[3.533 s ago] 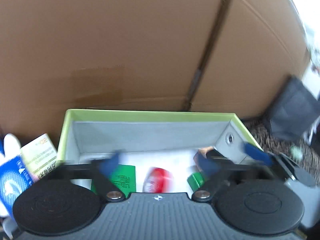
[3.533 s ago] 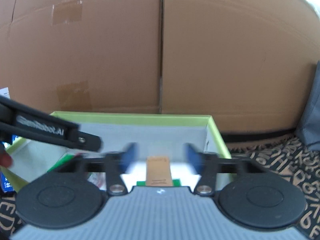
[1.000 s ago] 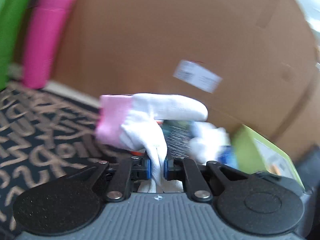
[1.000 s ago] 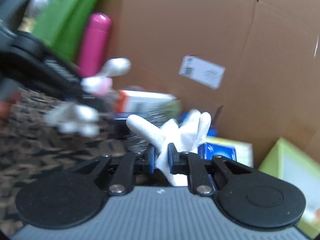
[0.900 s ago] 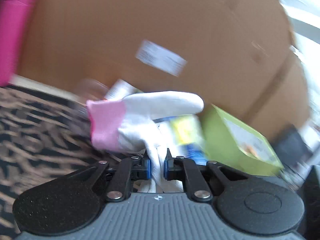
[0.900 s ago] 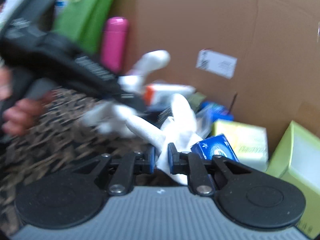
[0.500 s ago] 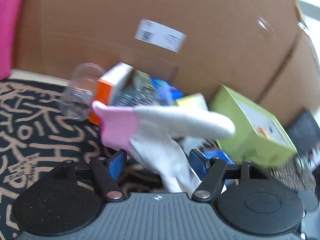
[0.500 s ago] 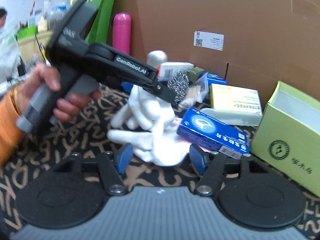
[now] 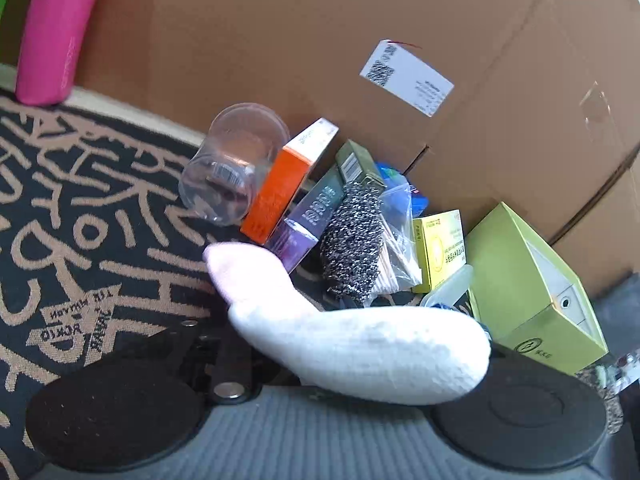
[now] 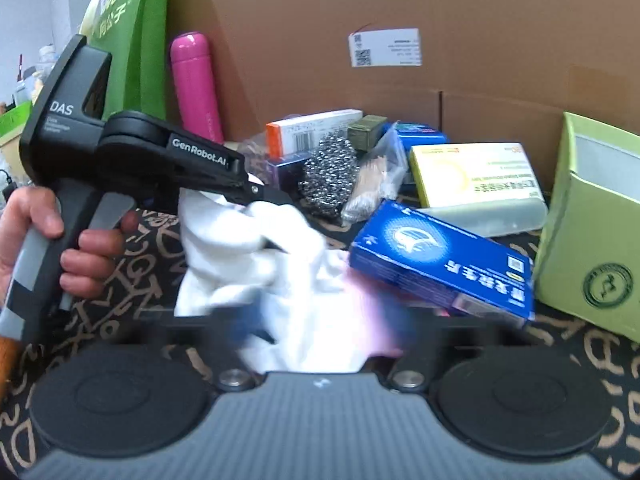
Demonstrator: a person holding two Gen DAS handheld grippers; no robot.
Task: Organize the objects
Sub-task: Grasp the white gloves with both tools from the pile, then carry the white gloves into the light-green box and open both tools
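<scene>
A white glove with a pale pink cuff (image 9: 360,348) lies across the front of my left gripper and hides its fingertips in the left wrist view. In the right wrist view my left gripper (image 10: 276,200), held by a person's hand (image 10: 92,256), has its tips buried in a bunched white glove (image 10: 240,248); its jaws are closing. My right gripper (image 10: 320,328) is low over the mat. Its blue pads are blurred on either side of white and pink glove fabric, and its jaws are closing on it.
Loose on the patterned mat (image 9: 80,220) are a blue box (image 10: 440,264), yellow box (image 10: 476,176), steel scourer (image 10: 328,172), orange box (image 9: 280,196) and clear cup (image 9: 228,164). A light green box (image 10: 592,232) stands right. Cardboard wall (image 9: 280,40) and pink bottle (image 10: 196,84) stand behind.
A second ago both grippers held gloves pinched up in the air. Both then opened wide over the mat and sank. Now the jaws are narrower and the glove lies across my left gripper.
</scene>
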